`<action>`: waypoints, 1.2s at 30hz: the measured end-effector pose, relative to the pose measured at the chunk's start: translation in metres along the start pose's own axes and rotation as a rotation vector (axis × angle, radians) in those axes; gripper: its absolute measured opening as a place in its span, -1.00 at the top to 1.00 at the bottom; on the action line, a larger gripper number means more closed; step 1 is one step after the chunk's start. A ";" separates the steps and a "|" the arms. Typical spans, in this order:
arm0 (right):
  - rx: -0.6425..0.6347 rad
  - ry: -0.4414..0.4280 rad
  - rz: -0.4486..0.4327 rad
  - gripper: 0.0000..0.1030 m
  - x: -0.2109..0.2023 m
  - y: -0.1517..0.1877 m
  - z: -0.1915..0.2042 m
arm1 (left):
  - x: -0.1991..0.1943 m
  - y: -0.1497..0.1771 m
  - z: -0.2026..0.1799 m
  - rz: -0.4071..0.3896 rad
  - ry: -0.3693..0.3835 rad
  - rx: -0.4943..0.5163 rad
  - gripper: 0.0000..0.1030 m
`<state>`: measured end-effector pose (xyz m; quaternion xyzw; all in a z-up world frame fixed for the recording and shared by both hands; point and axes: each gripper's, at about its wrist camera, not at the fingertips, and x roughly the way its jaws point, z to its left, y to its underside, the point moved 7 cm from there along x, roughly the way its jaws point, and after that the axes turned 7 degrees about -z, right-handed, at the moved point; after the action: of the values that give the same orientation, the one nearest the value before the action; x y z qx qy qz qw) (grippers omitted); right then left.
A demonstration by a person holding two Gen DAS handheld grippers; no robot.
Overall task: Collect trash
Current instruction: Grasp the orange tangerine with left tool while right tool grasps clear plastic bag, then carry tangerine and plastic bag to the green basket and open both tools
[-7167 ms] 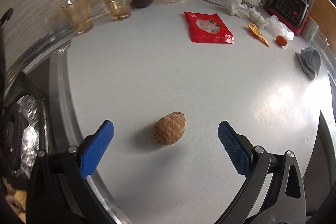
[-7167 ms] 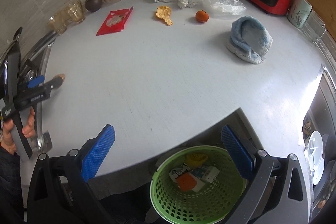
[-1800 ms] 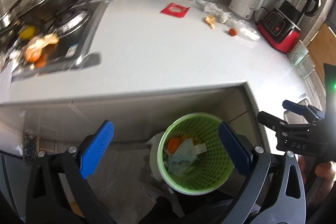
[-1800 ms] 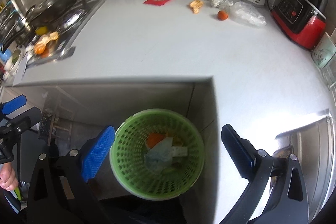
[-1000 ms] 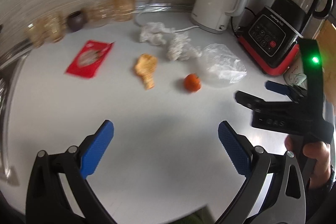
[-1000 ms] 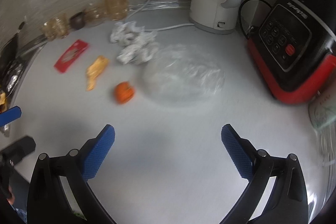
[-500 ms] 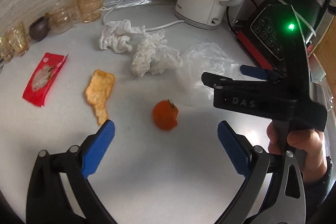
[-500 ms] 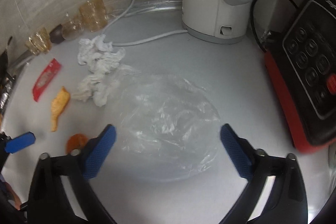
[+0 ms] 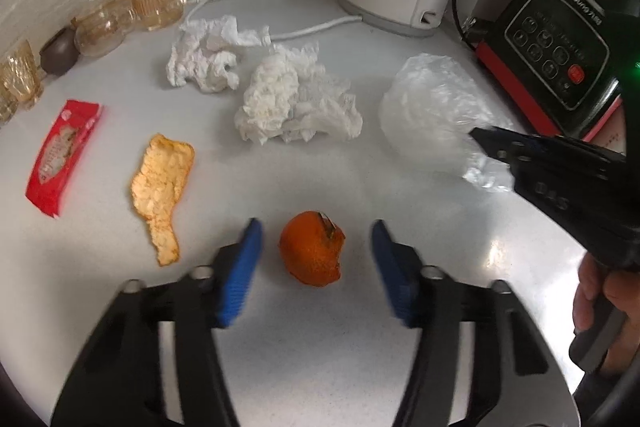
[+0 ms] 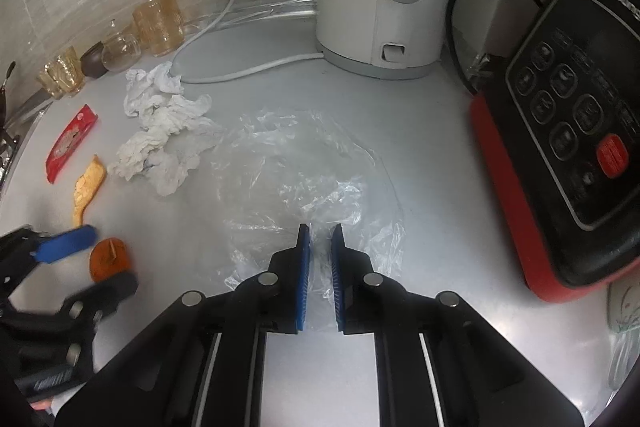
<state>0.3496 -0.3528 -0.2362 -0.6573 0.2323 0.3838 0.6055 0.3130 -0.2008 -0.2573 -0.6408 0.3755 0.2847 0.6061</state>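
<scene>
Risk lies with both grips: left gripper (image 9: 316, 259) jaws, closing but not yet touching the orange peel ball (image 9: 312, 254) between them, may roll it toward 12 o'clock on the worktop (image 9: 320, 367), while right gripper (image 10: 319, 263) jaws, closing on thin plastic bag (image 10: 304, 167), may slip.

Peel (image 9: 162, 195) left of orange (image 9: 312, 253); tissues (image 9: 296, 103) behind; bag (image 9: 436, 111) right, maybe touching tissues.

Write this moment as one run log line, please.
left gripper: closing around orange peel, not touching | right gripper: closing on plastic bag
</scene>
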 end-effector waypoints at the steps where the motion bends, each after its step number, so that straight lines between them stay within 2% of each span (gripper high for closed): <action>1: 0.006 -0.004 -0.001 0.79 -0.002 0.001 -0.001 | 0.003 0.001 0.002 0.010 -0.009 -0.007 0.19; 3: 0.015 -0.004 -0.006 0.78 -0.008 0.002 -0.002 | 0.001 0.002 0.004 0.000 -0.018 -0.016 0.41; 6: 0.031 -0.001 -0.020 0.78 -0.016 0.000 -0.003 | -0.003 0.001 0.006 -0.002 -0.006 -0.037 0.51; 12: 0.049 -0.011 -0.037 0.78 -0.042 0.002 0.007 | -0.033 0.004 0.011 -0.021 -0.012 -0.016 0.55; 14: 0.047 -0.016 -0.042 0.78 -0.057 0.006 0.016 | -0.048 0.009 0.016 -0.024 -0.007 -0.020 0.55; 17: 0.049 -0.037 -0.052 0.78 -0.081 0.015 0.033 | -0.078 0.025 0.024 -0.019 -0.038 0.000 0.54; 23: 0.037 -0.085 -0.040 0.78 -0.129 0.055 0.083 | -0.139 0.075 0.036 0.004 -0.035 0.009 0.54; 28: 0.030 -0.121 0.001 0.78 -0.162 0.103 0.130 | -0.180 0.137 0.050 0.066 -0.017 0.001 0.54; 36: 0.056 -0.115 0.072 0.78 -0.212 0.181 0.196 | -0.234 0.224 0.067 0.114 0.029 0.061 0.54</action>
<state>0.0402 -0.2241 -0.1758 -0.6081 0.2316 0.4357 0.6218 0.0034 -0.0988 -0.1984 -0.6038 0.4285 0.2977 0.6027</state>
